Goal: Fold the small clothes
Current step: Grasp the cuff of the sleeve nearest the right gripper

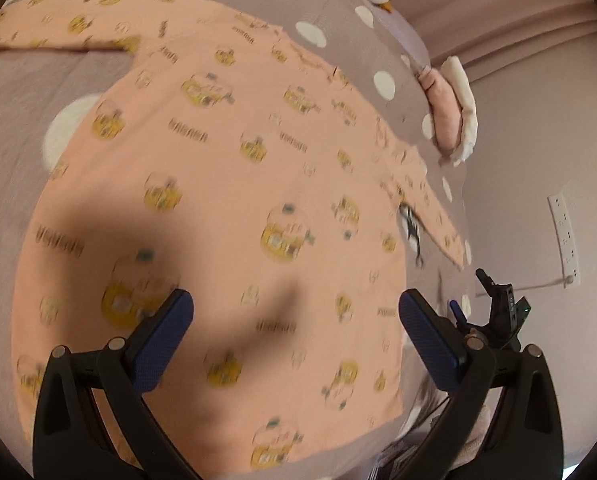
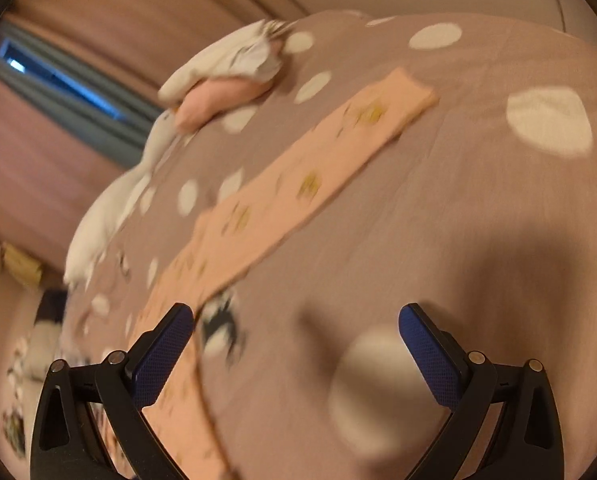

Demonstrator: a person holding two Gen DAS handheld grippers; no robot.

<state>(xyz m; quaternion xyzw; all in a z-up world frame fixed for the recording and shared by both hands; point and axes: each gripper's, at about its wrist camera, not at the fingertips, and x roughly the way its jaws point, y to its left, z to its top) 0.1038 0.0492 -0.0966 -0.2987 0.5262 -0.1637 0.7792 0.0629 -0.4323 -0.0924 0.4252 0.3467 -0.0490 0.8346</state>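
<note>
The bed (image 1: 26, 92), covered in a mauve dotted sheet, is carrying the peach printed top (image 1: 234, 184), which is lying flat across the middle of the left wrist frame with one sleeve (image 2: 298, 176) running diagonally through the right wrist frame. The top is looking light, thin and limp, likely to sag and crease, so taking a hem corner or the sleeve cuff seems best. The left gripper (image 1: 296, 312) and right gripper (image 2: 296, 322) are both hovering with fingers spread wide, holding nothing.
</note>
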